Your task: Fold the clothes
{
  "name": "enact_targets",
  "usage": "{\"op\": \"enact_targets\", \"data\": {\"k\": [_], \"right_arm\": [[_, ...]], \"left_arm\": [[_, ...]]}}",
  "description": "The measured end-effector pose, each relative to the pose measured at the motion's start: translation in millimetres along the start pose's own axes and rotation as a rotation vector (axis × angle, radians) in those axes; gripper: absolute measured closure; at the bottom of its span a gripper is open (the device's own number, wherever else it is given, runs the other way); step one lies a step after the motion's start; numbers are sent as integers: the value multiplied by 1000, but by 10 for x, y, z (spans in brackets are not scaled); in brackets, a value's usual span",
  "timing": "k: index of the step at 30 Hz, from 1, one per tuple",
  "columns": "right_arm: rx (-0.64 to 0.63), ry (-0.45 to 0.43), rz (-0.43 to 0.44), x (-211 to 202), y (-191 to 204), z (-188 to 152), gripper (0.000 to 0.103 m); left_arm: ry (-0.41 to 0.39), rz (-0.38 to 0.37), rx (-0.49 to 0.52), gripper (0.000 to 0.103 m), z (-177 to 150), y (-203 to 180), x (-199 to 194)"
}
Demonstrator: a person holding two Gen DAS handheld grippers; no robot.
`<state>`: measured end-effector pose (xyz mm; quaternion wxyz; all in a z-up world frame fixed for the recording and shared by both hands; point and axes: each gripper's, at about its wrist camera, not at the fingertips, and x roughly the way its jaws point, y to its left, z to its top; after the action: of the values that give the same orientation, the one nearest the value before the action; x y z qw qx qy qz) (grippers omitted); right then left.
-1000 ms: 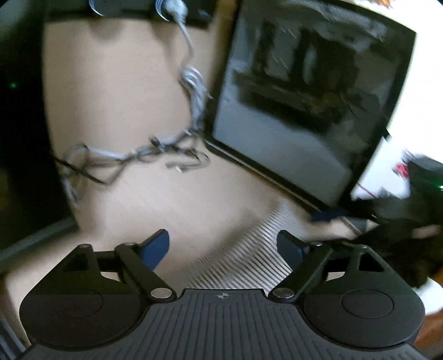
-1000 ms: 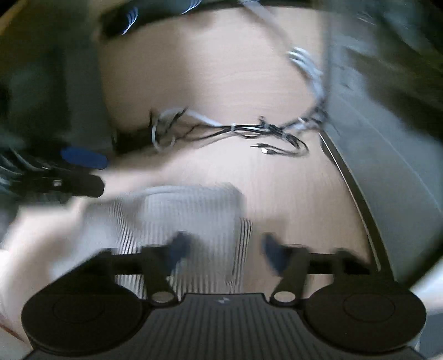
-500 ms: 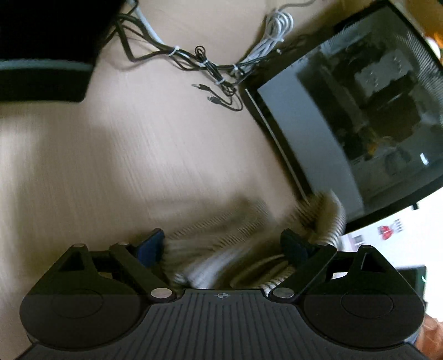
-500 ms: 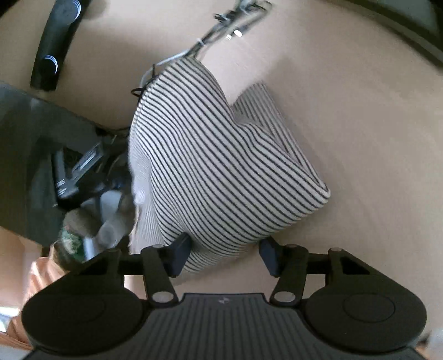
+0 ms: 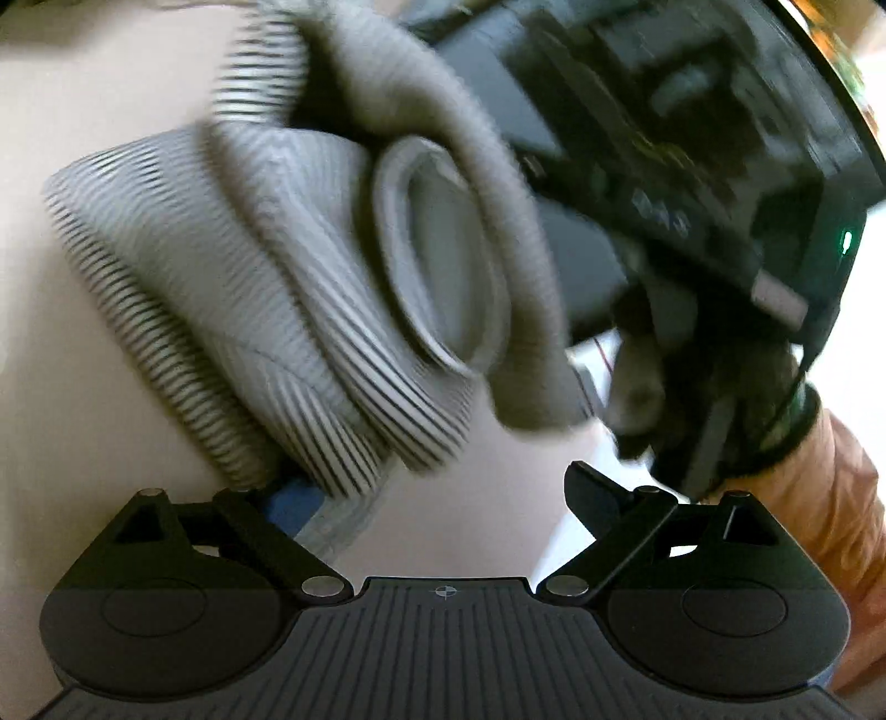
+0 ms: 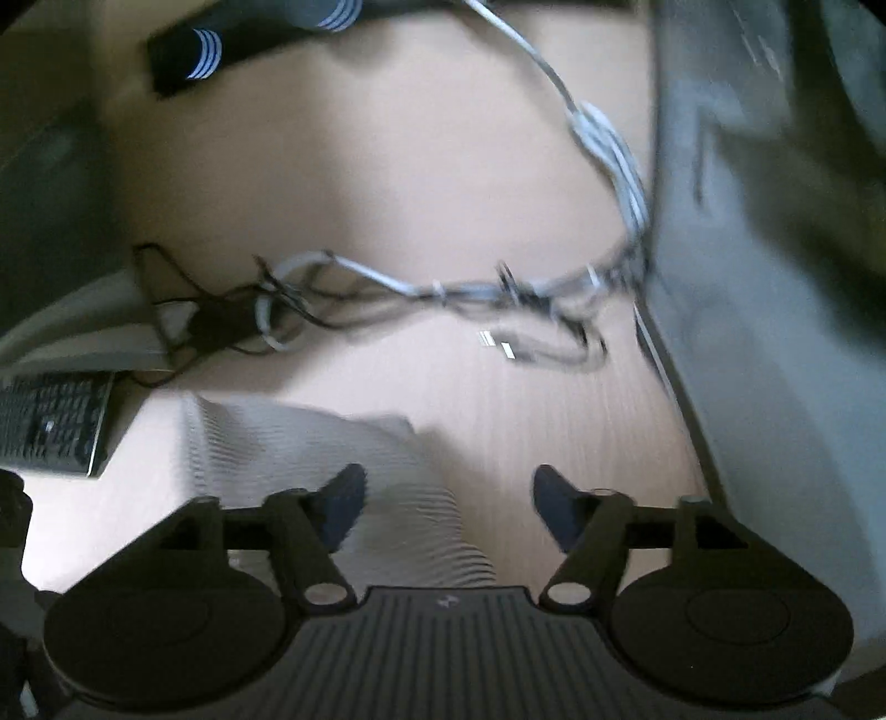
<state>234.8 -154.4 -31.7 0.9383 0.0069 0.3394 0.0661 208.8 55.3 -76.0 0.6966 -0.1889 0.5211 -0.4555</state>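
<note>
A black-and-white striped top [image 5: 266, 288] lies bunched on the beige table [image 5: 83, 432], its neck opening [image 5: 437, 260] turned toward the camera. My left gripper [image 5: 437, 498] is open just below it, and a fold of the cloth rests over the left fingertip [image 5: 288, 507]. In the right wrist view the same striped top [image 6: 310, 443] is a blurred flat patch at lower left. My right gripper [image 6: 448, 507] is open above it, with the cloth running under its left finger [image 6: 340, 504]. The other gripper [image 5: 714, 421] shows dark and blurred at right.
A glass-sided computer case [image 5: 692, 138] stands at the right, also seen as the computer case [image 6: 764, 277]. A tangle of cables [image 6: 443, 293] crosses the table, with a keyboard [image 6: 52, 421] at left and a black striped item [image 6: 249, 33] behind. An orange sleeve [image 5: 830, 498] is at right.
The left view has closed in on the top, which now fills it, bunched. The right view has swung back toward the cables, with the top low at the left. Both grippers stay open.
</note>
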Motion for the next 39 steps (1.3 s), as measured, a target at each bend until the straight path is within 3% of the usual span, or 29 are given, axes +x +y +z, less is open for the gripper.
{"op": "enact_targets", "data": {"k": [4,7,9,11,13,14,15,17,18,21,24,28,32,35,37,39], "right_arm": [[-233,-100,10,-339,402,-187,28],[-303,-117,14,-409,692,-430,26],[-326,-101,14,-344,865,-600,26],[-401,-95,-48,-229,1057,-788,26],[-474,-107,-130,-115,1146,-913,28],[-472,-103,-144,-82,1128,-925,37],[-432,-95,-126,-97,1058,-873,53],[-332,-86,-75,-176,893,-719,70],[-283,-81,-50,-215,811,-641,73],[-134,-67,25,-333,563,-409,77],[12,-55,117,-463,348,-181,78],[56,-8,281,-506,488,-50,78],[17,74,281,-226,639,-163,77],[-18,116,260,-80,683,-226,77],[-85,111,245,-104,769,-271,76],[-167,95,206,-129,878,-339,75]], "left_arm": [[-38,144,83,6,-27,-90,-295],[-149,291,-3,7,-4,98,-613],[-236,364,-93,17,27,227,-781],[-311,412,-161,24,66,296,-891],[-341,414,-161,29,102,275,-914],[-336,404,-144,32,126,243,-882],[-324,389,-125,38,149,211,-836],[-296,343,-108,47,174,150,-697],[-275,316,-102,52,170,134,-607],[-200,228,-82,57,124,118,-307],[-173,211,-67,57,91,161,-151],[-175,171,-81,57,87,227,-136],[-173,191,-39,61,37,196,-163],[-159,206,-45,52,-16,186,-281],[-168,257,-46,41,-66,201,-452],[-193,344,-45,40,-126,244,-645]]}}
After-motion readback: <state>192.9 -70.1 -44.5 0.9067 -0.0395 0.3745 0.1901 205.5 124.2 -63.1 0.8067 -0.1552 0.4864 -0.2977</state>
